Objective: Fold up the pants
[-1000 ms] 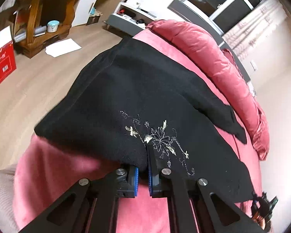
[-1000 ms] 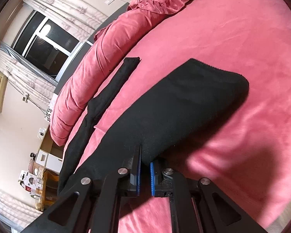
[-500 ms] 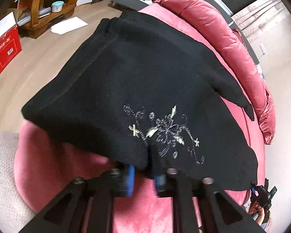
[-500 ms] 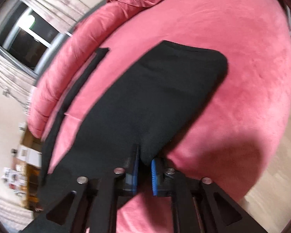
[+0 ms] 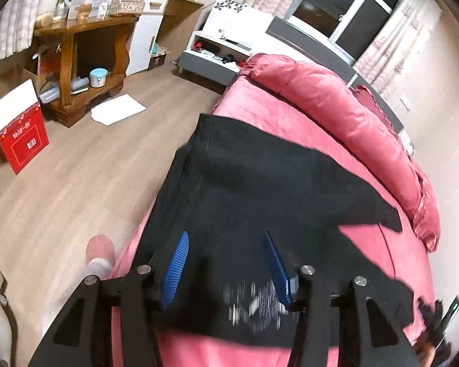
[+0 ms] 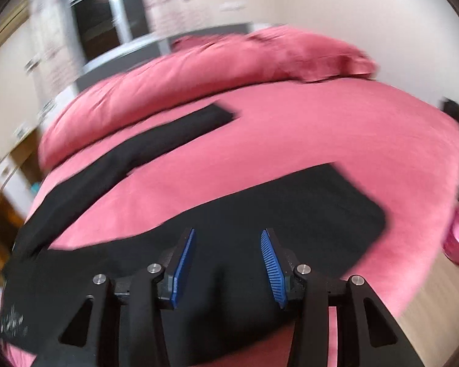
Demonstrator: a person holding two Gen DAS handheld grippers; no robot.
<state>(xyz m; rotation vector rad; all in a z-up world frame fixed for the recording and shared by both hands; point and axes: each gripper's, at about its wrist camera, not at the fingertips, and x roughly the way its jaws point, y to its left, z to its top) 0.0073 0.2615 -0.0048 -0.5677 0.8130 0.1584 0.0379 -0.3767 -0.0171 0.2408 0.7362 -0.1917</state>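
1. Left hand-held gripper (image 5: 227, 263) has its blue-padded fingers (image 5: 176, 267) spread wide, with nothing between them; it hangs over the near part of the black pants (image 5: 260, 189).
2. Right hand-held gripper (image 6: 227, 264) is likewise spread wide and grips nothing, its blue pads (image 6: 272, 267) poised over one black leg of the pants (image 6: 290, 214).
3. The pants lie spread flat on the pink bed (image 6: 305, 128), both legs stretched across the cover and parted, with pink cover showing between them.
4. In the right wrist view, the nearer leg ends in a rounded hem toward the right side of the bed, while the farther leg (image 6: 156, 140) runs up toward the rolled pink duvet (image 6: 174, 79).
5. In the left wrist view, pale embroidery (image 5: 253, 302) shows on the black cloth just ahead of the fingers, blurred by motion.
6. The waist end of the pants lies near the bed's edge beside the wooden floor (image 5: 76, 177).
7. Beyond the bed, the left wrist view shows a wooden shelf unit (image 5: 85, 46), a red box (image 5: 21, 134) and a white sheet of paper (image 5: 117, 108) on the floor.
8. A dark window (image 5: 345, 6) stands behind the bed; the right wrist view is heavily blurred at its edges.
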